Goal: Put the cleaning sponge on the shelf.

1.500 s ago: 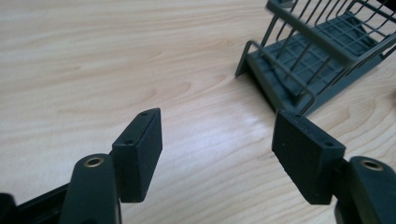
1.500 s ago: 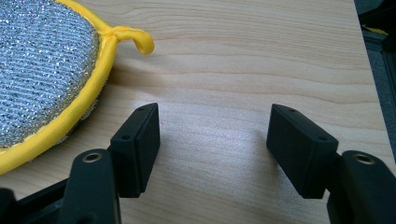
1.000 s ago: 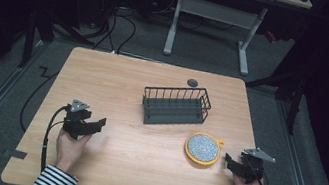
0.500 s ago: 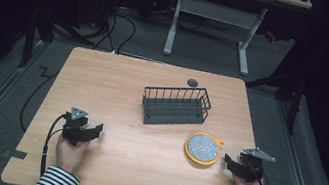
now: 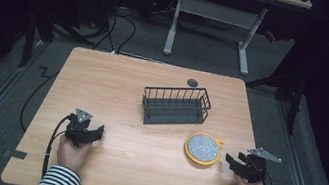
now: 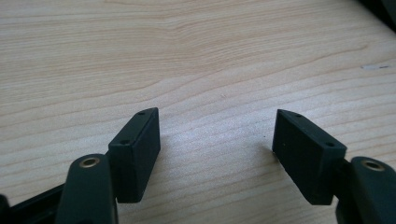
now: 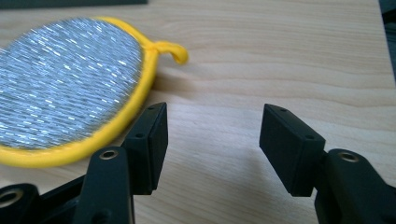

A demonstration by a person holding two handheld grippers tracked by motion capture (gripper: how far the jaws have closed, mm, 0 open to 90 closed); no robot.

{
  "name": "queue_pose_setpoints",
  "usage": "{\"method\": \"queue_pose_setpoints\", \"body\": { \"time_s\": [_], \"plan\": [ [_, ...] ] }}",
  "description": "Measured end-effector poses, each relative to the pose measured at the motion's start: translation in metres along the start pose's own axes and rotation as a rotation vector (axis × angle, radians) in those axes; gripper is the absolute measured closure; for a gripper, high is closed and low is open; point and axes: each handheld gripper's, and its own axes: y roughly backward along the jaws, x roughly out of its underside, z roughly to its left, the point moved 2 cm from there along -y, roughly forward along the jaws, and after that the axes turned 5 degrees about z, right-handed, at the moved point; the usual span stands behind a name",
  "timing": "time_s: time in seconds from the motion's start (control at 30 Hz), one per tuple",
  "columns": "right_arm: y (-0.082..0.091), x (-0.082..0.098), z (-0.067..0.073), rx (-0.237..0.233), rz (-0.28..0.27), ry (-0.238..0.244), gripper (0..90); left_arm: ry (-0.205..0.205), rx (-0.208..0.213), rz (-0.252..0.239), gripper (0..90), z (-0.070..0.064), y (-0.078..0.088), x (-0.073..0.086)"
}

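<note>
The right tongs [image 7: 212, 149] have just been narrowed slightly, nothing between them, beside the yellow-rimmed pad [image 7: 65, 84]; a grasp seems prepared. The left tongs [image 6: 217, 158] stand apart over bare worktop [image 6: 210, 56].

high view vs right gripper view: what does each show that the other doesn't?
High view alone: the dark wire basket, a small dark round object behind it, the left gripper, both hands, striped sleeves, and floor with desk legs.

Right gripper view alone: the pad's yellow hanging loop close up, and the right gripper with its fingers apart over bare wood, their gap having just narrowed.

Both: the round silver scouring pad with yellow rim and the light wooden table.
</note>
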Motion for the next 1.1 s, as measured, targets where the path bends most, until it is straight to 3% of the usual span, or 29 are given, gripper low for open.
{"method": "queue_pose_setpoints", "body": {
  "time_s": [0.33, 0.57, 0.93, 1.1],
  "plan": [
    [-0.007, -0.02, 0.026, -0.106, 0.047, 0.042, 35.9, -0.009, 0.001, 0.004, 30.5, -0.001, 0.0, 0.0],
    [-0.019, -0.034, 0.036, -0.175, 0.106, -0.005, 34.7, -0.011, 0.0, 0.005, 29.8, -0.001, -0.001, 0.0],
    [-0.035, -0.039, 0.033, -0.181, 0.188, -0.045, 34.8, -0.013, 0.001, 0.004, 29.7, -0.001, -0.001, 0.0],
    [-0.039, -0.044, 0.032, -0.229, 0.25, -0.029, 47.5, -0.013, 0.001, 0.004, 29.7, -0.001, -0.001, 0.0]
  ]
}}
